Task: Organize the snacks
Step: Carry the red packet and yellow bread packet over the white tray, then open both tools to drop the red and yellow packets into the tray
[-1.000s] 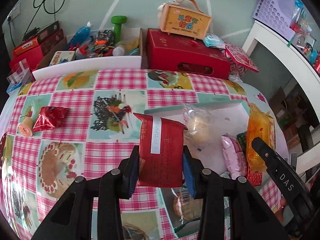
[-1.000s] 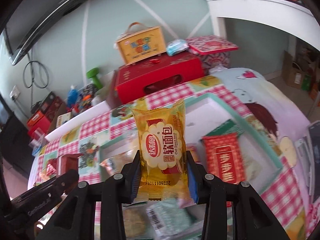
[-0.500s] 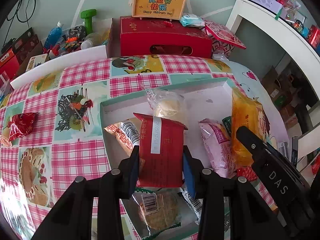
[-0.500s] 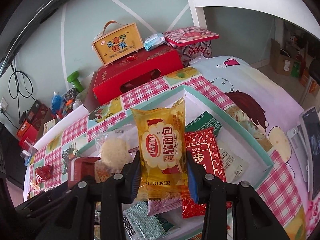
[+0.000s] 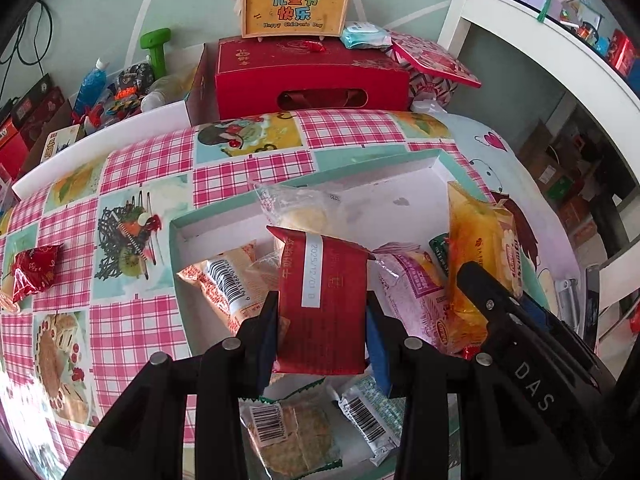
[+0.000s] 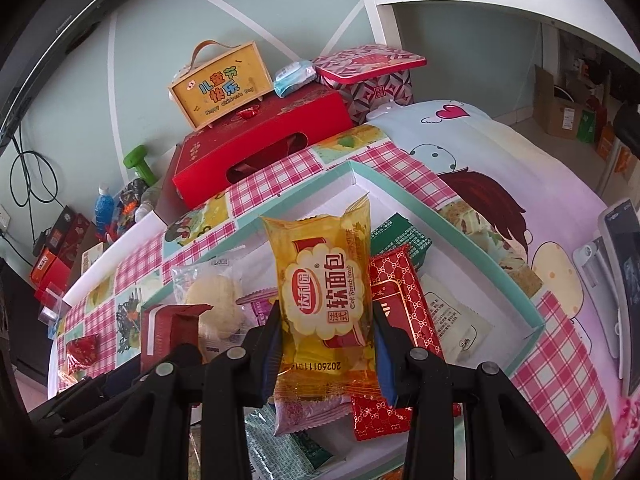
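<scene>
My left gripper (image 5: 322, 344) is shut on a dark red snack packet (image 5: 322, 300) and holds it above the white tray with teal rim (image 5: 360, 160). My right gripper (image 6: 326, 356) is shut on a yellow soft-bread packet (image 6: 324, 292), also above the tray (image 6: 404, 192). The tray holds several snacks: a clear-wrapped bun (image 5: 300, 212), an orange packet with a barcode (image 5: 224, 280), a pink packet (image 5: 416, 292), a red patterned packet (image 6: 400, 300), a white packet (image 6: 452, 320) and a green packet (image 6: 404, 240). The yellow packet (image 5: 480, 248) and right gripper show in the left wrist view.
A small red snack packet (image 5: 36, 268) lies on the checked tablecloth at the left. Behind the table stand a big red box (image 5: 308, 76), a yellow gift case (image 5: 294, 8), a patterned tin (image 5: 432, 60), and a box of clutter with a green dumbbell (image 5: 156, 46).
Both grippers have moved forward and lower over the tray with their packets still held. The tray and its snacks now look nearer.
</scene>
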### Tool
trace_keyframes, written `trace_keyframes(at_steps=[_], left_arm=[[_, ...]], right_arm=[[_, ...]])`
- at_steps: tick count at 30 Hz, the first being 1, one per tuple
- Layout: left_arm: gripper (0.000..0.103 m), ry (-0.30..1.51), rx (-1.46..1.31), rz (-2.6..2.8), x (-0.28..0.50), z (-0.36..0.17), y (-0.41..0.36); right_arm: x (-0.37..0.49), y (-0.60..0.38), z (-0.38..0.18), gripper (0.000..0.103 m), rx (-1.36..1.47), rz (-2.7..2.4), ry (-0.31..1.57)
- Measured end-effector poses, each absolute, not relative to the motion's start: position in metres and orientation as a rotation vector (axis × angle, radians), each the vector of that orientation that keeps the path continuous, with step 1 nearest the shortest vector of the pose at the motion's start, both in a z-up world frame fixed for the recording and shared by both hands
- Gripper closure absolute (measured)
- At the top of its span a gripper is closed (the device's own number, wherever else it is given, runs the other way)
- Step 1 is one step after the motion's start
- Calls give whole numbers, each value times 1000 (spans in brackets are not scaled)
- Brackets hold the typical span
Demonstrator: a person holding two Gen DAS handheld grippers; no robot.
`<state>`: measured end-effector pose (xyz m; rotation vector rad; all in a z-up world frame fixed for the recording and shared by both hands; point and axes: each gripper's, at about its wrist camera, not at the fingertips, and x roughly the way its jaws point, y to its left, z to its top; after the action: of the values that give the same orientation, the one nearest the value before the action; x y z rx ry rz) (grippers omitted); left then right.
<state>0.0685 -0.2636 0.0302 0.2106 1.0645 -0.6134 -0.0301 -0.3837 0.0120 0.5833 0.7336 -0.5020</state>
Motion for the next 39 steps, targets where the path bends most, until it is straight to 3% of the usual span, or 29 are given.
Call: trace_keyframes(at_steps=[14,19,23,29,32,36,39], left_arm=[[61,1123,200,-608,77,11,-266],[43,1136,156,-622,76,18,-258],[39,1113,157,-625,70,28,-251],[38,1095,145,-584,68,39,-232],[38,1095,132,-526,73,41,-218],[24,1092,99,-411,86,41,-193],[24,1091,72,-325,96,39,-171]], right_arm=[[-31,-389,10,60,620,-491,729],[-32,-387,14,60,596,-505,742],[-35,-386,19,46,594,-507,741],[-40,-385,28,45,588,-516,738],[-40,-384,29,39,583,-526,752],[-36,-378,29,34,542,-531,788],[-32,-369,31,33,514,-524,804]])
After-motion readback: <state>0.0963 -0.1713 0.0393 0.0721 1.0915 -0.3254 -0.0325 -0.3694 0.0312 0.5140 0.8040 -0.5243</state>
